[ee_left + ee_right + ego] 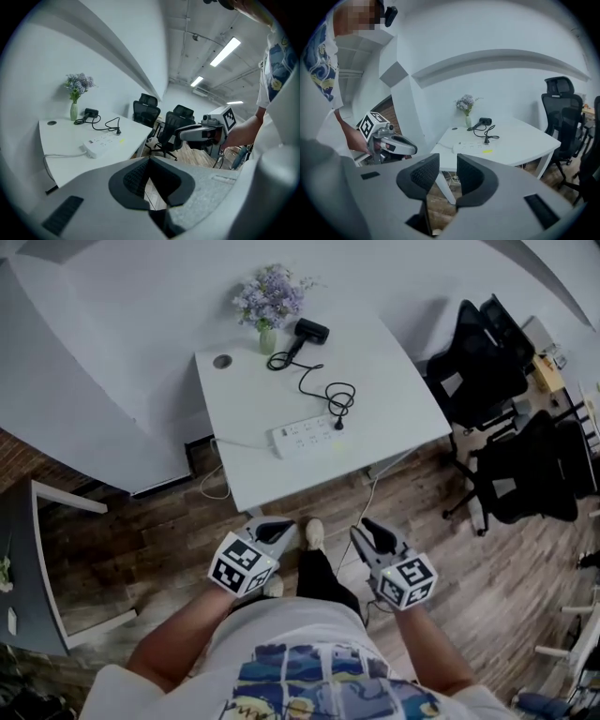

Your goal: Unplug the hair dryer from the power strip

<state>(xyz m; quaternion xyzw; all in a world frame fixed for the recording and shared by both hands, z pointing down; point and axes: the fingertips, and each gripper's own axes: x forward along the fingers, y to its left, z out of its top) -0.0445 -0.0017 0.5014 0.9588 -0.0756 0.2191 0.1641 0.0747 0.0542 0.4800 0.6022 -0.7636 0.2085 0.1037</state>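
White plastic, the power strip [305, 434] lies on the table [253, 390] well ahead of both grippers, off to the left of where the left gripper [279, 526] points and almost straight ahead of the right gripper [367, 529]. Both are held low in front of the person, short of the table's near edge and far from anything on it.

The hair dryer [312, 331] rests farther off, at the far edge beside a vase of flowers [270, 296]. Its black cord [314, 381] loops back to the plug [338, 424] at the strip's right-hand end. From here I cannot tell whether the prongs are seated.

The left gripper's jaw tips meet and hold nothing. The right gripper's jaws stand apart with a clear gap, also empty.

The plug looks small and rigid, probably the best place to grip, pinched across its body. The cord is limp and would likely just stretch or strain if pulled. The strip seems light enough to lift or slide, so pressing it down with the other gripper should help
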